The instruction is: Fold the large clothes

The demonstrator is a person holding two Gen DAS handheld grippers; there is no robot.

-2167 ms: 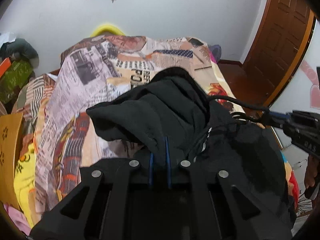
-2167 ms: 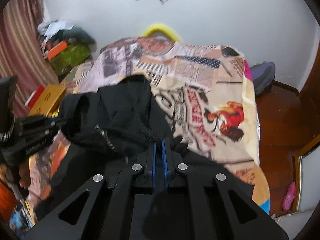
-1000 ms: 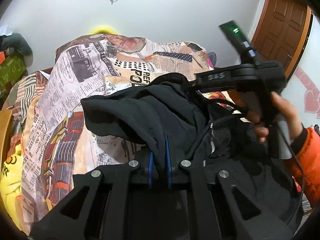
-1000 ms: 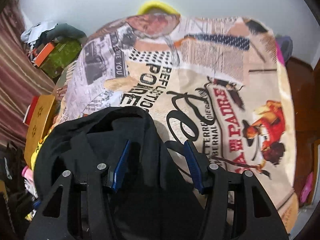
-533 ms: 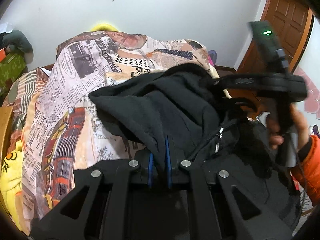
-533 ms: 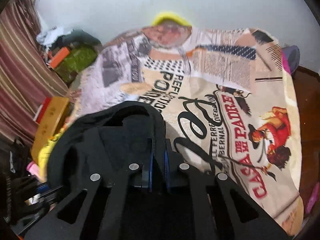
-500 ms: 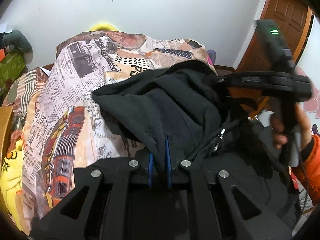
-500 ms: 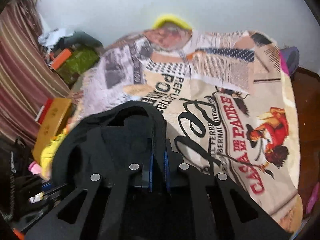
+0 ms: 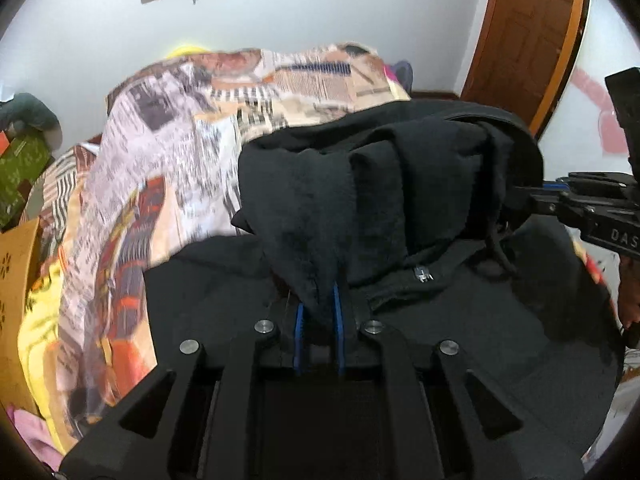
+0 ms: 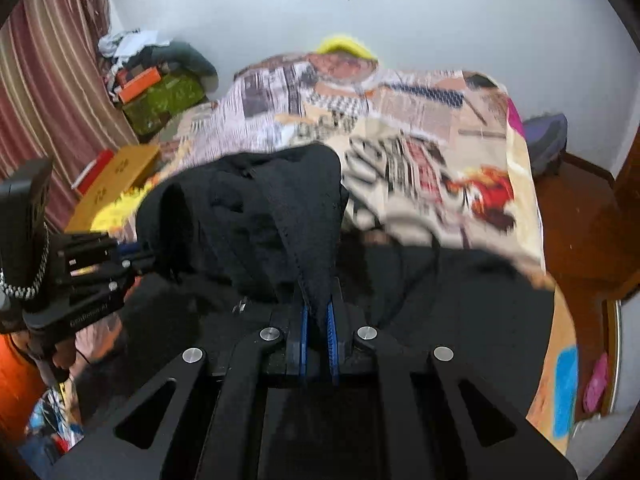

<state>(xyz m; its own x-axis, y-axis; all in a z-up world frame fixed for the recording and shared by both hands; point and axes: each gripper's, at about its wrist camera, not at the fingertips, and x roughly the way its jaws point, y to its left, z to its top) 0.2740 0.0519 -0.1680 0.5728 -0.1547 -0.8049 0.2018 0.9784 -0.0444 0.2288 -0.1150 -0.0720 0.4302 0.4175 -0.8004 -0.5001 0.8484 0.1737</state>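
A black zip hoodie (image 9: 400, 184) lies bunched on a bed with a newspaper-print cover (image 9: 168, 148). My left gripper (image 9: 318, 312) is shut on a fold of its black cloth, which rises from between the blue pads. In the right wrist view the right gripper (image 10: 316, 320) is likewise shut on the hoodie (image 10: 256, 216), pinching a ridge of cloth beside the zip edge. The hood part hangs stretched between the two grippers. The right gripper (image 9: 532, 196) enters the left wrist view from the right edge; the left gripper (image 10: 140, 258) shows at the left of the right wrist view.
A wooden door (image 9: 532, 36) stands at the right. Boxes and a green bag (image 10: 160, 96) pile up by a striped curtain (image 10: 44, 80) on the bed's left. A yellow cardboard box (image 10: 116, 184) lies at the bed's edge. Wooden floor (image 10: 580, 216) runs to the right of the bed.
The right gripper closed from open onto the hoodie's hood edge and swung out to the right. The left gripper kept its grip and shifted sideways, so the hood now spreads between them.
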